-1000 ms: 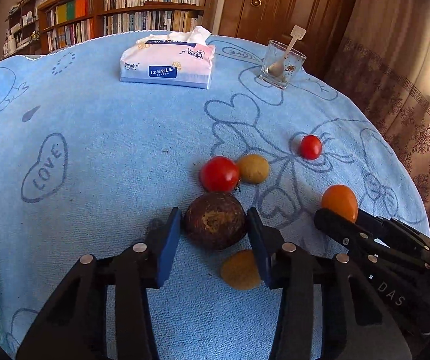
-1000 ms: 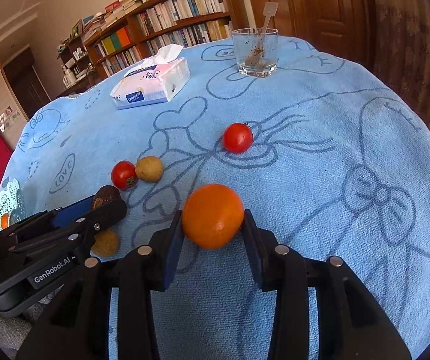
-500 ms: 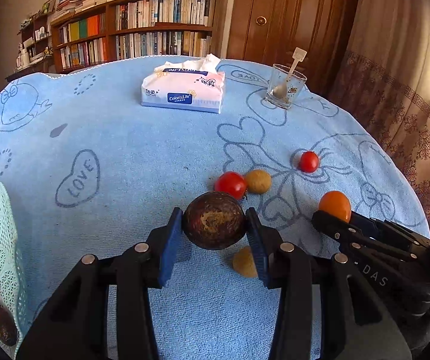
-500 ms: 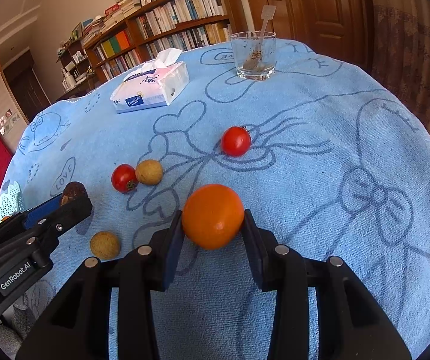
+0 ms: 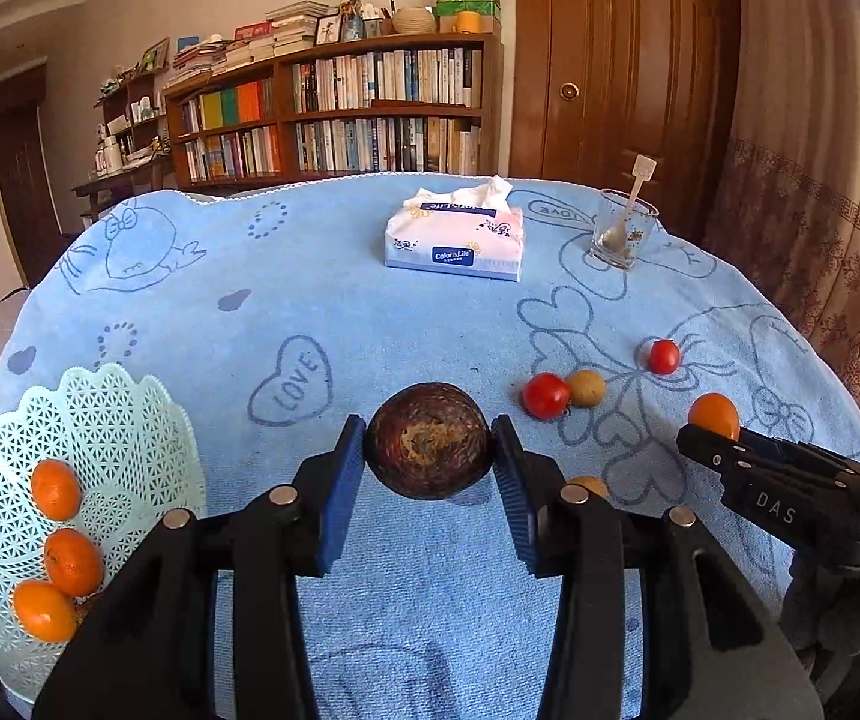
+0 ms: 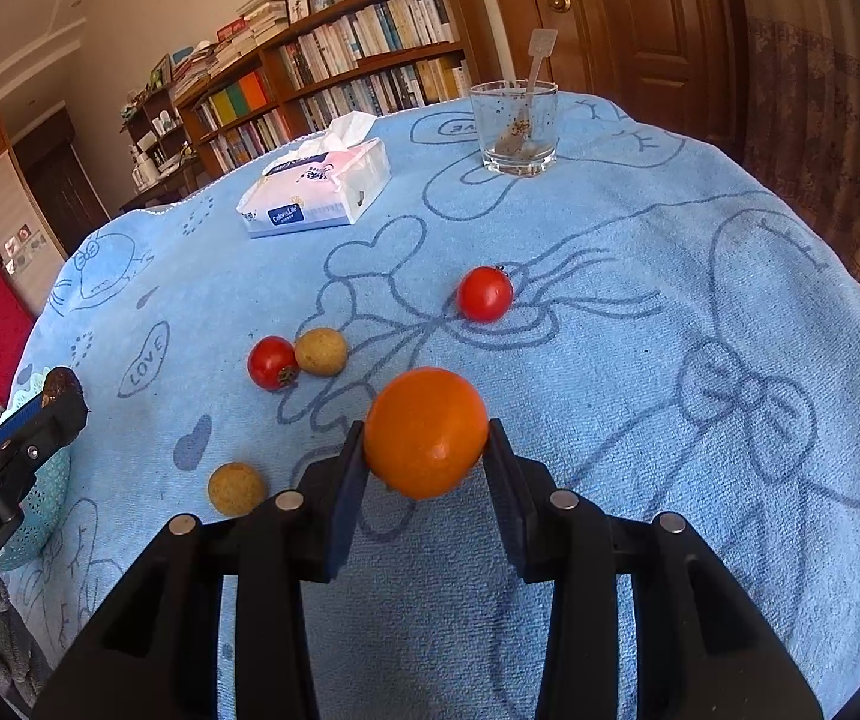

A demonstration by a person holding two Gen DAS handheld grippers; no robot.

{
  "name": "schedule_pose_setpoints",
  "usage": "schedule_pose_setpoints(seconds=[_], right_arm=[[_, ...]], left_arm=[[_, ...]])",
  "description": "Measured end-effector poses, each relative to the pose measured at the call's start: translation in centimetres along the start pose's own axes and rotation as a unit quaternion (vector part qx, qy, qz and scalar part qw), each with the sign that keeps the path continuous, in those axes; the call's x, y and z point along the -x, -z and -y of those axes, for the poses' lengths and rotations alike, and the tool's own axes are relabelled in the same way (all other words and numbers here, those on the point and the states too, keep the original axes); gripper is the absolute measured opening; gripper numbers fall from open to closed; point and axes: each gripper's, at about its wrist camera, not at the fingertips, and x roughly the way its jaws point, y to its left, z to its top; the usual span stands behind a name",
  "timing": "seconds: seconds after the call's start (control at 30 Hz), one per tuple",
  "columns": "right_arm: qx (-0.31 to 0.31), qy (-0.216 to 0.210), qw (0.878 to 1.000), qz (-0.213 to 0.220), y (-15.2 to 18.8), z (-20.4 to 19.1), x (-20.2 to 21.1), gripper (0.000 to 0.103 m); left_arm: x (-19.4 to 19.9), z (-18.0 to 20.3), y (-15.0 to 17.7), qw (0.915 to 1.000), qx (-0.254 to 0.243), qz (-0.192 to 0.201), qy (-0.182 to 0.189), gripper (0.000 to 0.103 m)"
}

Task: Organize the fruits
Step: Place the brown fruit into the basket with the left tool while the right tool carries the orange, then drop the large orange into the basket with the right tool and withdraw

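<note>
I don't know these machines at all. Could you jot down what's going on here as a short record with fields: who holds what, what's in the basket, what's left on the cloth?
Left gripper: shut on the dark brown fruit, lifted off the cloth
Right gripper: shut on the orange
Basket: pale green lattice, holding three small oranges
Loose on the blue cloth: two tomatoes, two small tan fruits
Other items: tissue pack, glass with a spoon in it
</note>
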Motion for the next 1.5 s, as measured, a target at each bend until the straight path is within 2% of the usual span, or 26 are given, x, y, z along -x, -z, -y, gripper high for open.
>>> schedule_pose_setpoints(seconds=[0.53, 1.0, 1.07, 1.13, 1.27, 1.33, 1.5], right_arm=[[0.022, -0.03, 0.999, -0.003, 1.4, -2.5, 1.5, 0.039], [0.041, -0.046, 0.998, -0.008, 2.8, -4.6, 2.6, 0.039], [0.044, -0.049, 0.998, -0.008, 3.1, -5.0, 2.8, 0.039], [0.046, -0.053, 0.997, -0.008, 3.3, -5.4, 3.1, 0.039], [0.051, -0.066, 0.997, -0.01, 3.7, -6.4, 3.5, 0.039], [0.051, -0.076, 0.996, -0.014, 3.8, -7.0, 3.6, 0.039], [0.058, -0.103, 0.993, -0.015, 3.8, -9.4, 3.9, 0.039]], left_arm=[[2.5, -5.7, 0.9, 0.9968, 0.043, 0.019, -0.064, 0.044], [3.6, -9.4, 1.7, 0.992, 0.084, 0.027, -0.09, 0.045], [4.0, -10.3, 1.7, 0.9903, 0.095, 0.034, -0.095, 0.048], [4.7, -11.3, 1.6, 0.9881, 0.108, 0.044, -0.1, 0.063], [6.3, -13.8, 1.1, 0.9823, 0.138, 0.065, -0.109, 0.073], [7.2, -15.0, 0.9, 0.9788, 0.149, 0.077, -0.118, 0.083], [9.0, -16.9, 0.4, 0.9741, 0.155, 0.1, -0.131, 0.095]])
